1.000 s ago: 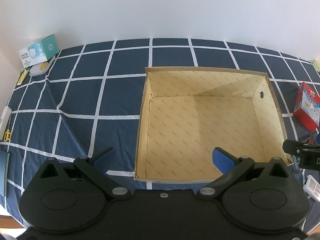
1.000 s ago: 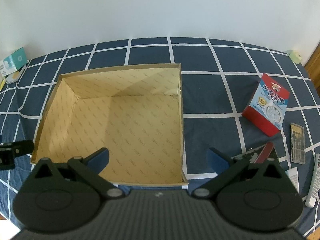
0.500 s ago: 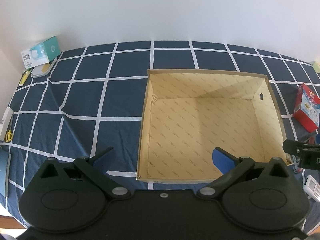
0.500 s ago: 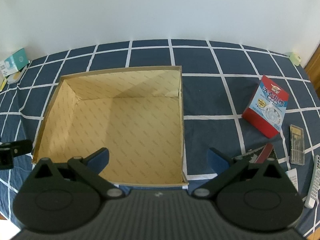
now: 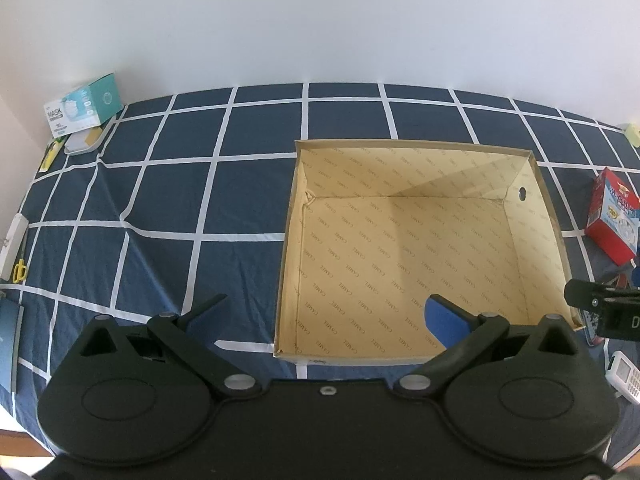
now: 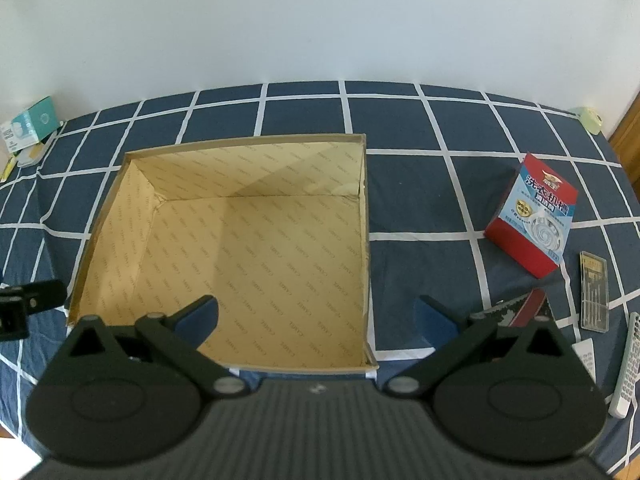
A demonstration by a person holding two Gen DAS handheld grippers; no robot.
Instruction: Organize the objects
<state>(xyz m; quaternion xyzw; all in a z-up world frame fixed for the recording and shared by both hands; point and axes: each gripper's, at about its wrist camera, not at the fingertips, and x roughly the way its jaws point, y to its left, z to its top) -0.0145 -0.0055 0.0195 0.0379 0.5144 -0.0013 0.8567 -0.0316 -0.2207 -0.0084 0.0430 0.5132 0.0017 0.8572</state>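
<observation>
Nearest in the left wrist view, the left gripper hangs over the near edge of the cardboard box, its blue fingers spread wide apart with nothing between them; one finger sits over the checked blue cloth, the other over the box floor. At 3 o'clock the black body of the right gripper pokes in just beside the box's right wall.

In the right wrist view, the right gripper also stands spread wide and empty, straddling the box's near right corner: its left finger is over the box floor, its right finger over the cloth. At 9 o'clock a piece of the left gripper shows beside the box's left wall.

The box lies open-topped at the centre of the cloth, lined with pale patterned paper.

At 3 o'clock from the box in the right view, a clear slim case and a white remote lie on the cloth, with a dark red-edged item partly hidden behind the right finger. Farther, at 2 o'clock, stands a red and blue carton, well apart from the box.

At 10 o'clock in the left view, a teal mask box rests by the wall, far from everything else. Yellow scissors lie at 9 o'clock.
</observation>
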